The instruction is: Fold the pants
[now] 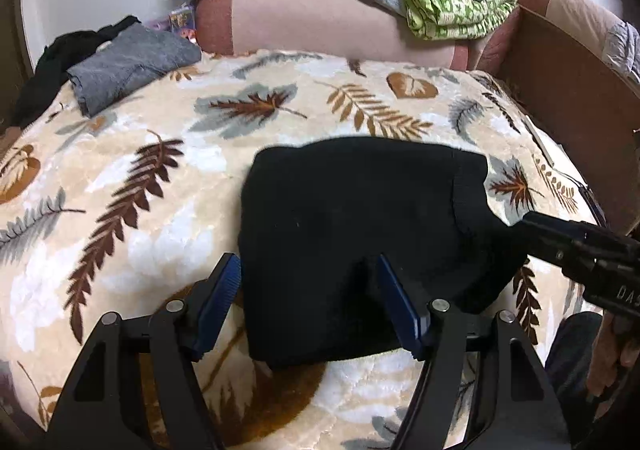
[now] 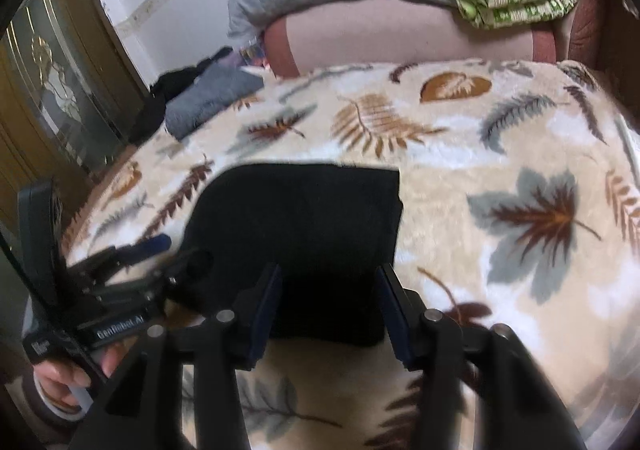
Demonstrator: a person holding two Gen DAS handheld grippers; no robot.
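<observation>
1. We see the black pants (image 1: 360, 234) folded into a compact block, lying on the leaf-print blanket (image 1: 160, 154) in the lower middle of the left wrist view and centre-left of the right wrist view (image 2: 300, 234).
2. Our left gripper (image 1: 310, 284) has its jaws spread, one blue pad (image 1: 218, 302) on the blanket beside the pants' left edge, the other pad over the black cloth; we cannot tell whether it touches.
3. Our right gripper (image 2: 328, 298) also has its jaws spread, astride the near edge of the pants and pinching nothing.
4. In the left wrist view, the right gripper enters from the right edge, its tip dark against the pants and hard to separate from them.
5. Folds and seams in the pants are lost in the blackness.
6. At upper left, a folded grey garment (image 1: 128, 66) lies partly over another black garment (image 1: 52, 62), cut off by the lens rim.
7. The right wrist view is blurred.
</observation>
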